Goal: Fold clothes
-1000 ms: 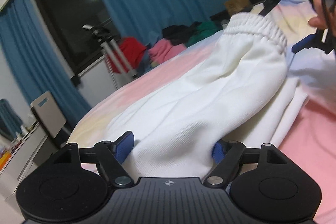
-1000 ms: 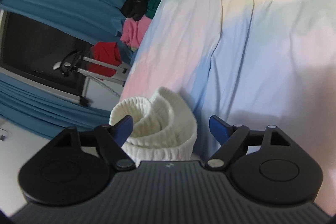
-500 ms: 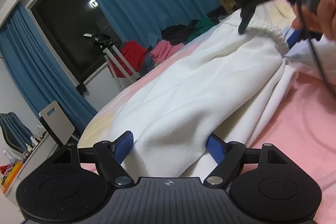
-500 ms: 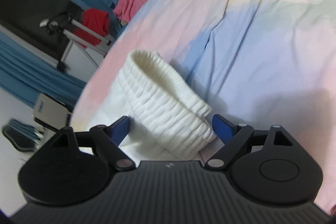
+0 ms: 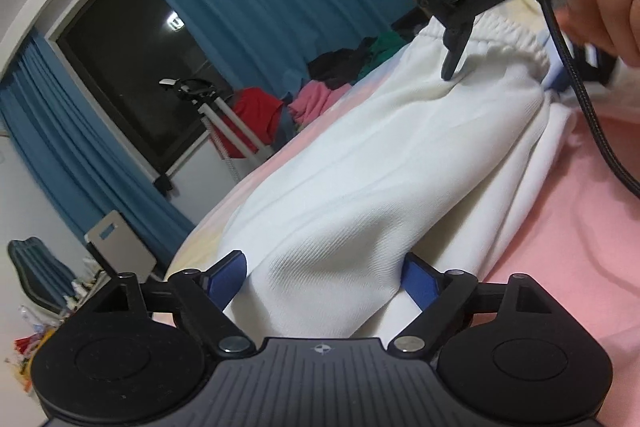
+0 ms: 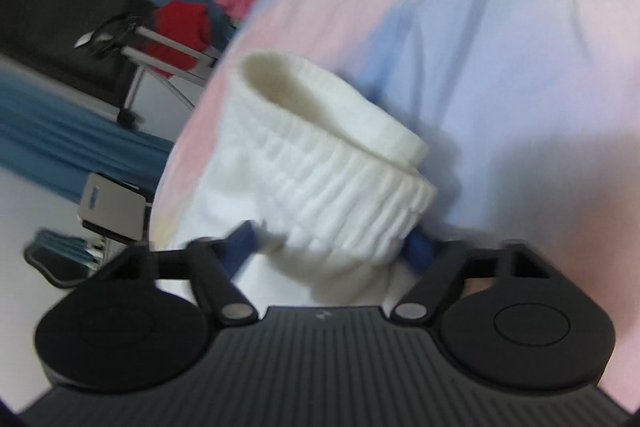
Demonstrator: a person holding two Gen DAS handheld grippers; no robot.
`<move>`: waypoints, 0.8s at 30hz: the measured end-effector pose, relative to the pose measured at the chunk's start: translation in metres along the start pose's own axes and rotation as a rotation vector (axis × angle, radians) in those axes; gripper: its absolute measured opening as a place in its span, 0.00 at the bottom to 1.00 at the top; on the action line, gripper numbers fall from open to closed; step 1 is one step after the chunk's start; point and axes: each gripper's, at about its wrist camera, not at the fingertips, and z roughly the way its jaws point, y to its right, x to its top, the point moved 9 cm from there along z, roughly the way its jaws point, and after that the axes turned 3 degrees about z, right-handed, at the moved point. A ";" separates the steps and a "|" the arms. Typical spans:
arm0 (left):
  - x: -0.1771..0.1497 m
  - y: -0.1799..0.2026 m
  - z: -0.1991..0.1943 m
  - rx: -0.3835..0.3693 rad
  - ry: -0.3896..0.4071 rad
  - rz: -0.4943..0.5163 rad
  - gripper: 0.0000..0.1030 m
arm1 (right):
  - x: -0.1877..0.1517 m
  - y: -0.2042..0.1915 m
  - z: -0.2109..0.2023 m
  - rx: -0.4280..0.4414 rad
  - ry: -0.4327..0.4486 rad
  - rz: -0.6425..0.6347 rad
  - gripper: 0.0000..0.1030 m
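swung down over the ribbed waistband (image 6: 344, 171) since a second ago, right gripper (image 6: 332, 247) closing around it. left gripper (image 5: 324, 271) opening astride white trousers (image 5: 380, 163) on pastel bedsheet (image 5: 560, 207); bare sheet right of folded edge.

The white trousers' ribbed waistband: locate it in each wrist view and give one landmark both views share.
Left wrist view: the ribbed waistband lies upper right, at the trousers' far end, under the right gripper.
Right wrist view: the waistband sits at centre, just ahead of the blue fingers.
Shared landmark: the red garment on the metal stand by the dark window.
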 end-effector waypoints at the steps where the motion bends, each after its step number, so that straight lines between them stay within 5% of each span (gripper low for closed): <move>1: -0.001 0.000 0.001 0.010 -0.001 0.003 0.87 | 0.003 -0.008 -0.005 0.007 0.034 -0.049 0.52; 4: -0.003 0.001 0.004 0.041 -0.005 0.011 0.90 | 0.010 -0.033 -0.021 0.067 0.115 -0.159 0.38; 14: -0.016 -0.020 0.023 0.174 -0.107 -0.014 0.92 | 0.031 -0.072 -0.038 0.346 0.188 -0.195 0.36; 19: -0.027 -0.072 0.024 0.225 -0.162 -0.305 0.91 | 0.026 -0.075 -0.028 0.292 0.179 -0.250 0.36; 24: -0.045 -0.107 0.021 0.172 -0.213 -0.584 0.92 | 0.017 -0.063 -0.016 0.177 0.113 -0.281 0.39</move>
